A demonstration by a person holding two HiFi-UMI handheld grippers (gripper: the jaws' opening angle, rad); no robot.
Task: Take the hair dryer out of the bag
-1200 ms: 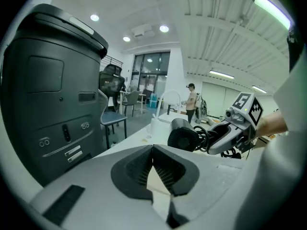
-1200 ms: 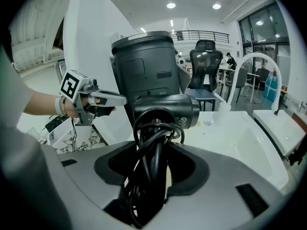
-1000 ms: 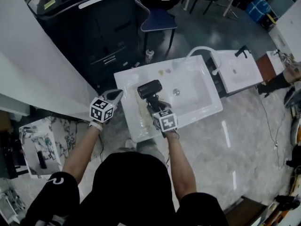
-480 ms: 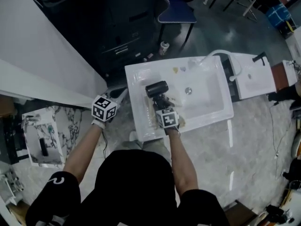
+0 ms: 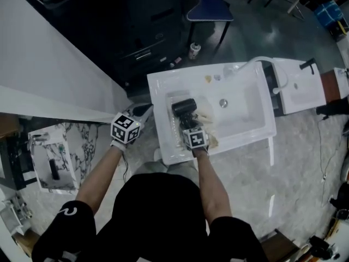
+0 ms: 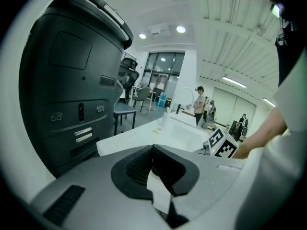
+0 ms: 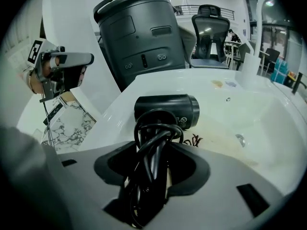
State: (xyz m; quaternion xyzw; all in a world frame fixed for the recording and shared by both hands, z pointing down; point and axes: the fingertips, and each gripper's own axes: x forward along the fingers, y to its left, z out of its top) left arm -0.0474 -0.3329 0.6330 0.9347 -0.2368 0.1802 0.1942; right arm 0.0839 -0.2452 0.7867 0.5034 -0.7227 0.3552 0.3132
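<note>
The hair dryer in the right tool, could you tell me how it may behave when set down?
The hair dryer has a round barrel, so it may roll on the smooth sink. Its looped cord looks floppy and could snag or slip from the right tool.

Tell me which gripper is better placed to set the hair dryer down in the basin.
Right. The right gripper is already clamped on the hair dryer by its handle and coiled cord, above the white basin. The left gripper is shut, empty, and off to the basin's left side.
</note>
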